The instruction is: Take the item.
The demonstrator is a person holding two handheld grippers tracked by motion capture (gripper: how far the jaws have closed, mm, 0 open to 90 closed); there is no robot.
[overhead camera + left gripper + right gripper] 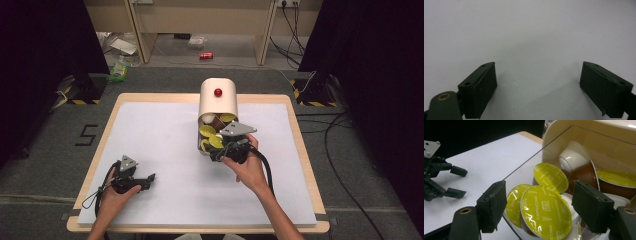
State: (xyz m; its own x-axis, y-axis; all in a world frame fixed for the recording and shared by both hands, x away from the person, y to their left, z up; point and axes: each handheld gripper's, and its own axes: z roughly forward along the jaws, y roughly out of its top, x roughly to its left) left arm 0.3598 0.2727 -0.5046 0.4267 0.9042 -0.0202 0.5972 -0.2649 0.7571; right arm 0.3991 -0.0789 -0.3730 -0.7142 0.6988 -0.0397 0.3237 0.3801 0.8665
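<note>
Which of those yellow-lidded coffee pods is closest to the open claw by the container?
The big front pod, sitting between the right gripper and its open jaws. The other yellow-lidded ones lie behind or beside it, deeper in the container.

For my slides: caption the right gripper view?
Open right gripper poised at yellow-lidded capsules in cream container.

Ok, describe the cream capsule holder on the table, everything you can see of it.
The capsule holder is a cream, glossy, plastic-looking box with rounded corners and a red knob on top. It lies at the far middle of the white sheet, its clear-fronted open end facing the person. Inside are yellow-lidded Cappuccino capsules, brown ones and white ones, piled loosely. The right gripper is open at its mouth, fingers either side of a yellow lid.
</note>
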